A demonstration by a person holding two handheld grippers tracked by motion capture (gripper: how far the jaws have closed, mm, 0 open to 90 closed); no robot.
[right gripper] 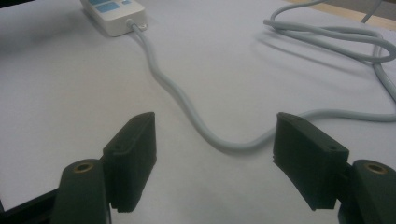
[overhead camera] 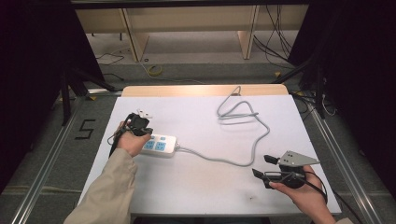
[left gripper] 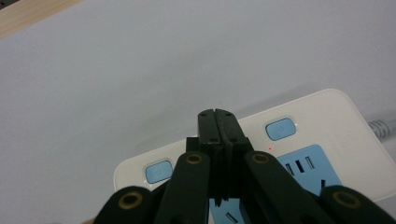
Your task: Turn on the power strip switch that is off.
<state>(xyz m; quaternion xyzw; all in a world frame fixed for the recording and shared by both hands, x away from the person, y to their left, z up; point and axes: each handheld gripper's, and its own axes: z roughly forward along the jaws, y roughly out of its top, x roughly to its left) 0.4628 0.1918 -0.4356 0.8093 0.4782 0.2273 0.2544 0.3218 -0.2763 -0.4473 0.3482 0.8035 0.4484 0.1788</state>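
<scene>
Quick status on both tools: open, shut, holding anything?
Left tool: shut, nothing between the jaws, over the power strip.
Right tool: open, holding nothing, cable on the table ahead of it.

Bright even table light, dark edges (soft shadows), slightly blurry
</scene>
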